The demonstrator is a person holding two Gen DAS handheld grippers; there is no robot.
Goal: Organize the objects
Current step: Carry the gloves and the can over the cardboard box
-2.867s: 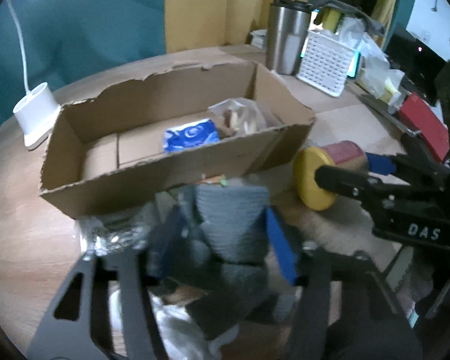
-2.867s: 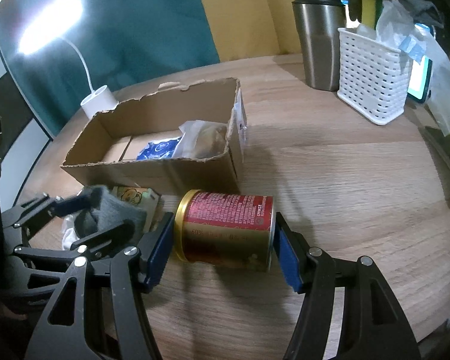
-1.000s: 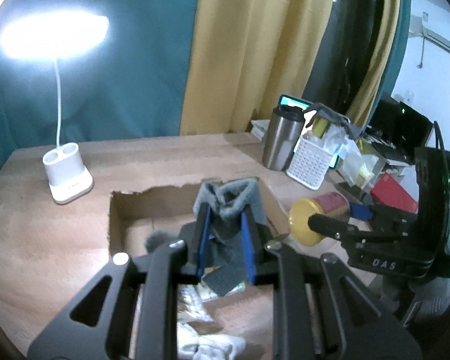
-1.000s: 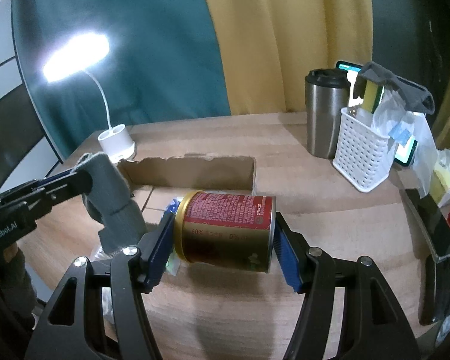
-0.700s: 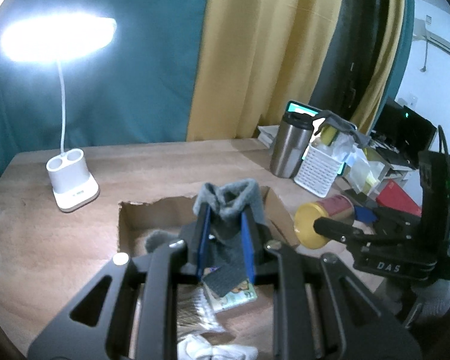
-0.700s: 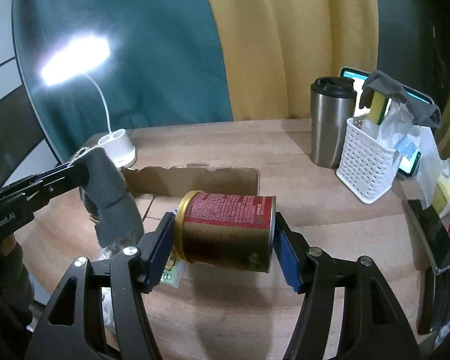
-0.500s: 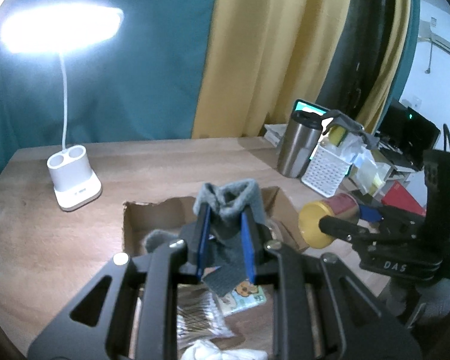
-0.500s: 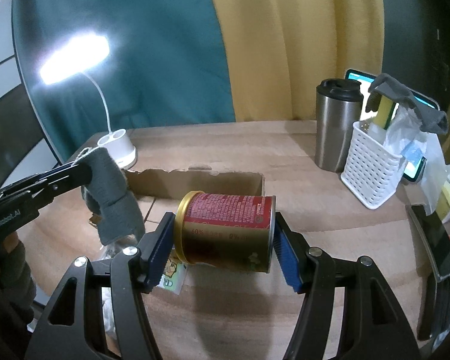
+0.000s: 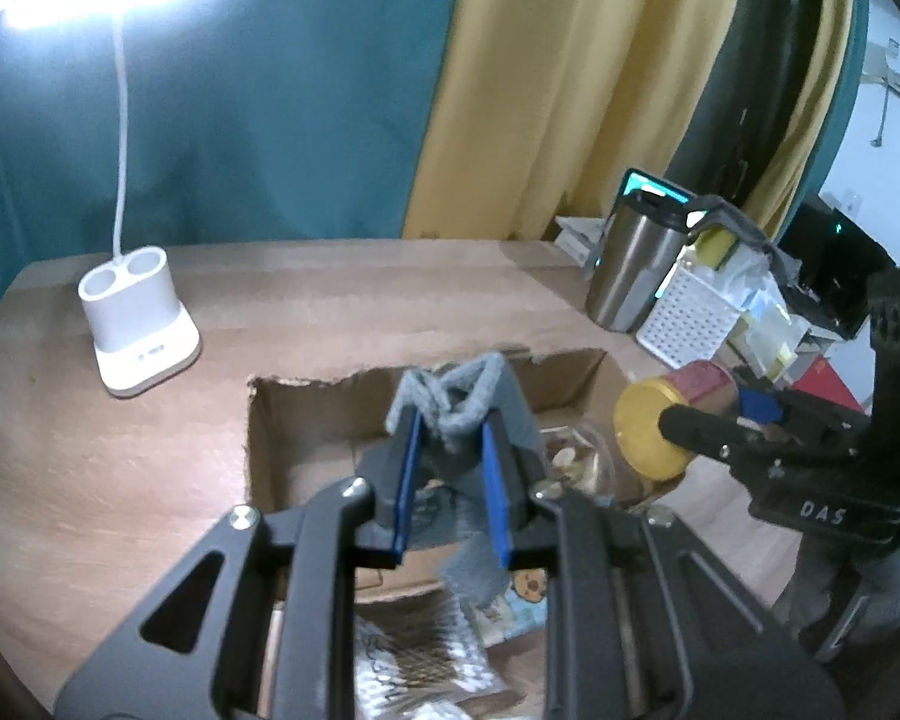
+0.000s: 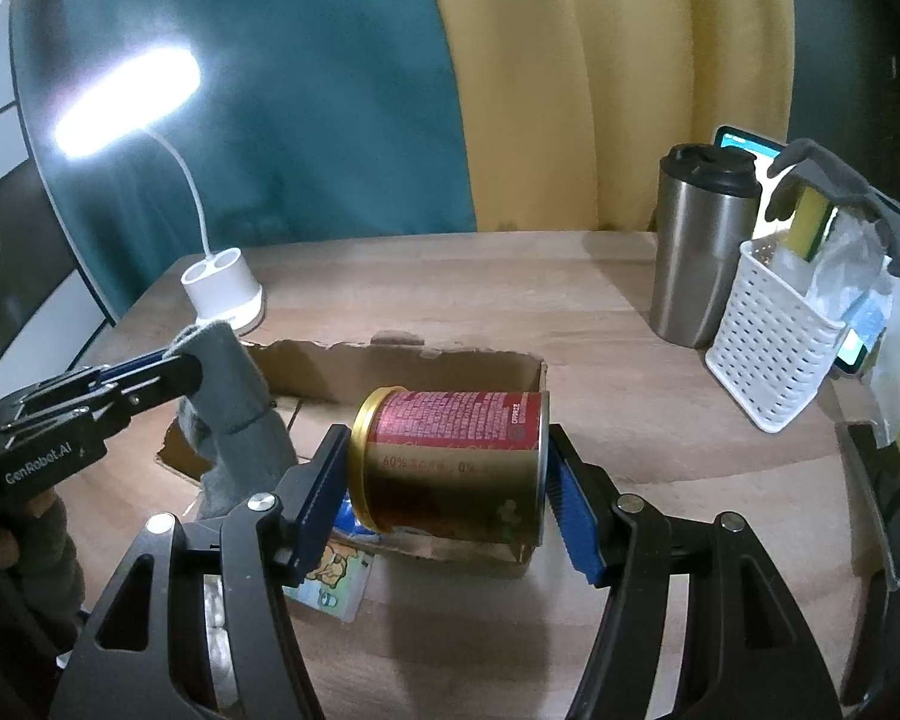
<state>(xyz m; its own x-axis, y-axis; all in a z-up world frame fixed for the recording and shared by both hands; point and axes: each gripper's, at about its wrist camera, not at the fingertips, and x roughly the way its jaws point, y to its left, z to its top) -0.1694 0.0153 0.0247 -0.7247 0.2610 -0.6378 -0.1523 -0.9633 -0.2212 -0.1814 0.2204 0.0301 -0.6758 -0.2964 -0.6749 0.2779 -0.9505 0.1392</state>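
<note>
Now, left gripper (image 9: 450, 468): its blue pads are pinching a grey sock (image 9: 459, 396), nearly fully closed on the fabric.
Grey sock: its cuff is sticking up above the fingertips, the rest is hanging down between and below the fingers, over the cardboard box (image 9: 282, 420).
Right gripper (image 10: 450, 480): its two pads are clamping a red-and-gold can (image 10: 456, 462) by its two ends.
Can: it is lying sideways between the fingers, gold rim toward the left pad, hanging over the near right part of the box (image 10: 390, 360).
Box: it is sitting open on the wooden table (image 10: 630, 372), with packets inside.
Loose packets (image 10: 330, 576): they are lying on the table just in front of the box.
</note>
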